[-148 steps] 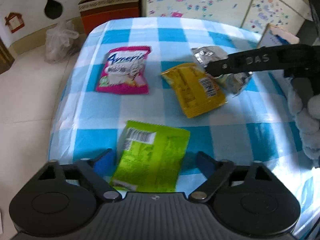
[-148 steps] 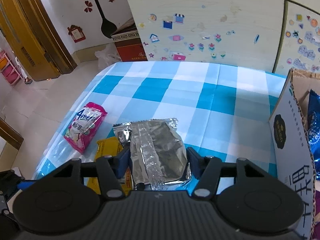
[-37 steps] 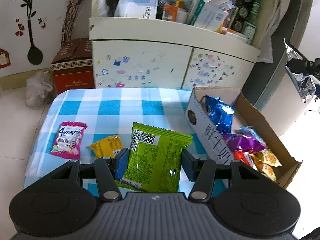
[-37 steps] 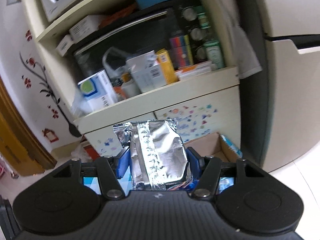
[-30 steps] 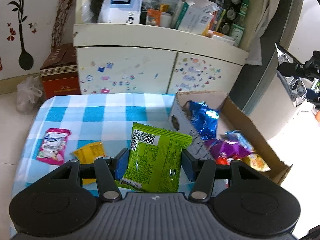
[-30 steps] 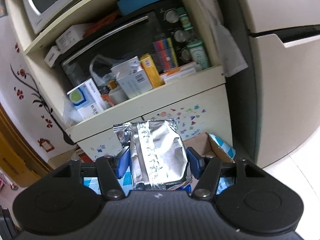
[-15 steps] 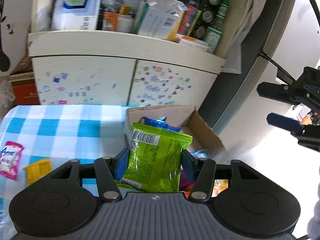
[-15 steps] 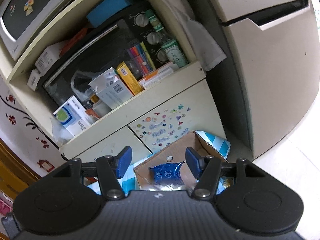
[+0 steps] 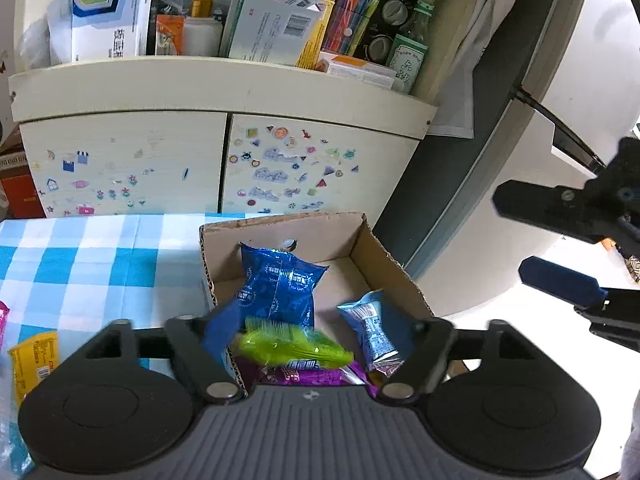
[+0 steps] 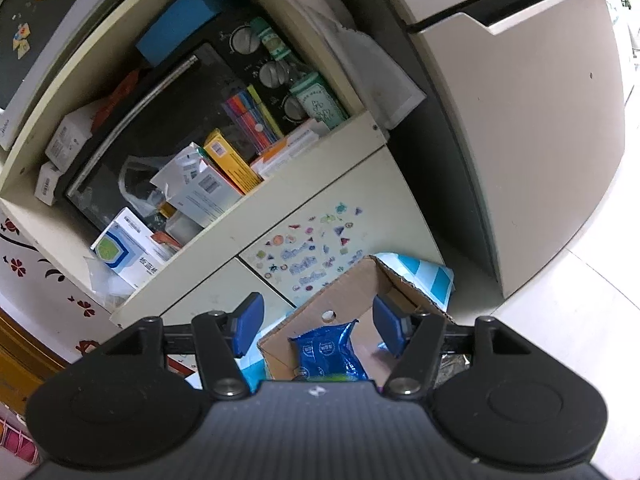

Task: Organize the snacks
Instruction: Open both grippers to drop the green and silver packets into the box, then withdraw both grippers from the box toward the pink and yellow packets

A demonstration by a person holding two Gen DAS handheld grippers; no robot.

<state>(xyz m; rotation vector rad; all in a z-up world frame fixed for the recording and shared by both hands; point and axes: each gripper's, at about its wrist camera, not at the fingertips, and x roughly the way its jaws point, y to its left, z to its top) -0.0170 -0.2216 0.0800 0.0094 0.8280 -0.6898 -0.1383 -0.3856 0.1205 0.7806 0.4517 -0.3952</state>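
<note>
My left gripper (image 9: 312, 332) is open above the cardboard box (image 9: 372, 248). The green snack bag (image 9: 294, 346) is blurred between its fingers, loose and dropping into the box. The box holds a big blue bag (image 9: 280, 284), a small light-blue packet (image 9: 374, 330) and a purple bag (image 9: 304, 376). A yellow snack bag (image 9: 34, 360) and the edge of a pink bag (image 9: 2, 320) lie on the checked table. My right gripper (image 10: 318, 330) is open and empty, high above the box (image 10: 352, 292); it also shows at the right of the left wrist view (image 9: 560, 240).
A cream cupboard (image 9: 220, 160) with stickers stands behind the blue checked table (image 9: 80, 264), its shelf crowded with boxes and bottles. A white fridge (image 10: 520, 120) stands to the right. A bit of silver foil (image 10: 450, 364) shows behind the right gripper.
My left gripper has opened and let go of the green bag, which falls into the box. My right gripper let go of the silver bag before that and stays open.
</note>
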